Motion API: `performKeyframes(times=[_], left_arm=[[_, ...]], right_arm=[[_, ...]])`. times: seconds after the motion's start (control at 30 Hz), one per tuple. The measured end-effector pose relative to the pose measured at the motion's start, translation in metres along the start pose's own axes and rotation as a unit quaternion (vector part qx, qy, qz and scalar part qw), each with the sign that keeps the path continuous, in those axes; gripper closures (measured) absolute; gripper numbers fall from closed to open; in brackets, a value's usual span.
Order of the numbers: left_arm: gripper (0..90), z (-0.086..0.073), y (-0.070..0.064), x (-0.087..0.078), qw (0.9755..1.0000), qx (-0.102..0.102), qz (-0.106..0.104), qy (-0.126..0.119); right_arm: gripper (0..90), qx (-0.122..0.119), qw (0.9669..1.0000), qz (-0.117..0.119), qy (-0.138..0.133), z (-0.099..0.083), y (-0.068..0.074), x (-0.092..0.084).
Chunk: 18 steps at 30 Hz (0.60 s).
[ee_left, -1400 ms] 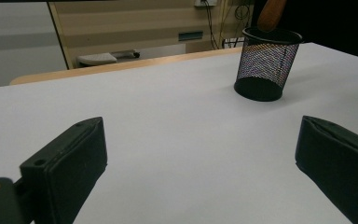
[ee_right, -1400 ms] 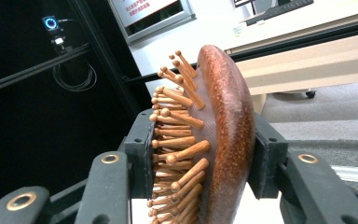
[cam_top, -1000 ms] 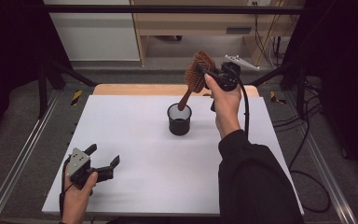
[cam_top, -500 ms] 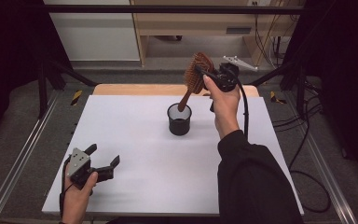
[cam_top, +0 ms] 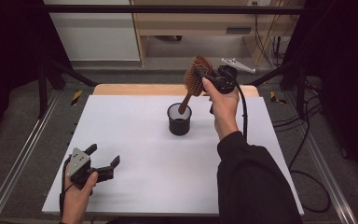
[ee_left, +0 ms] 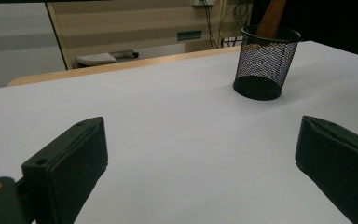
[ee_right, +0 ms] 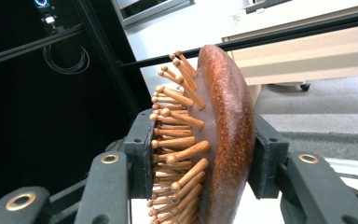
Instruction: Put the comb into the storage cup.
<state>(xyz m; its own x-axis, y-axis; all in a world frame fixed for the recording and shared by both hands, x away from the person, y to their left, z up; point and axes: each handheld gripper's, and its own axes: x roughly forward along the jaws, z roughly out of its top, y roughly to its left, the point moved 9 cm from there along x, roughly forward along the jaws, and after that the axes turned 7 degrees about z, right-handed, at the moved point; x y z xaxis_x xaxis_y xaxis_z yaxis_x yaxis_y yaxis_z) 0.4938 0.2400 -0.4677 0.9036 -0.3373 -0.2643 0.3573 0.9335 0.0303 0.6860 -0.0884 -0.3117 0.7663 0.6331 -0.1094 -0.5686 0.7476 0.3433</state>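
Nothing has shifted since the earlier frames — my right gripper hangs where it was, above the far middle of the tabletop, and my left gripper is parked as before near the near left corner.

My right jaws are about half closed, clamped on the head of the wooden hairbrush: one pad presses into the bristle pins, the other against the smooth domed back. The brush tilts, its handle dipping into the black mesh cup, which stands just below and left of my hand. My left gripper's jaws stand wide apart with nothing between them.

I judge the step to be seating the brush in the cup. The next move calls for easing it lower until the handle finds the bottom, then opening the jaws — gently, since the cup is light wire mesh and could tip under a top-heavy brush.

The brush is reddish-brown, glossy wood with round-tipped wooden pins; the cup is a round, slightly tapered cylinder; the tabletop is matte white.
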Motion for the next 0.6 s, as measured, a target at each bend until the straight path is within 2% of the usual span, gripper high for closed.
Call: performKeyframes(times=[0.6], left_arm=[[2.7, 0.000, -0.001, 0.000, 1.0000, 0.002, -0.004, 0.002]], right_arm=[[51.6, -0.004, 0.9998, 0.001, 0.017, -0.015, 0.000, 0.006]])
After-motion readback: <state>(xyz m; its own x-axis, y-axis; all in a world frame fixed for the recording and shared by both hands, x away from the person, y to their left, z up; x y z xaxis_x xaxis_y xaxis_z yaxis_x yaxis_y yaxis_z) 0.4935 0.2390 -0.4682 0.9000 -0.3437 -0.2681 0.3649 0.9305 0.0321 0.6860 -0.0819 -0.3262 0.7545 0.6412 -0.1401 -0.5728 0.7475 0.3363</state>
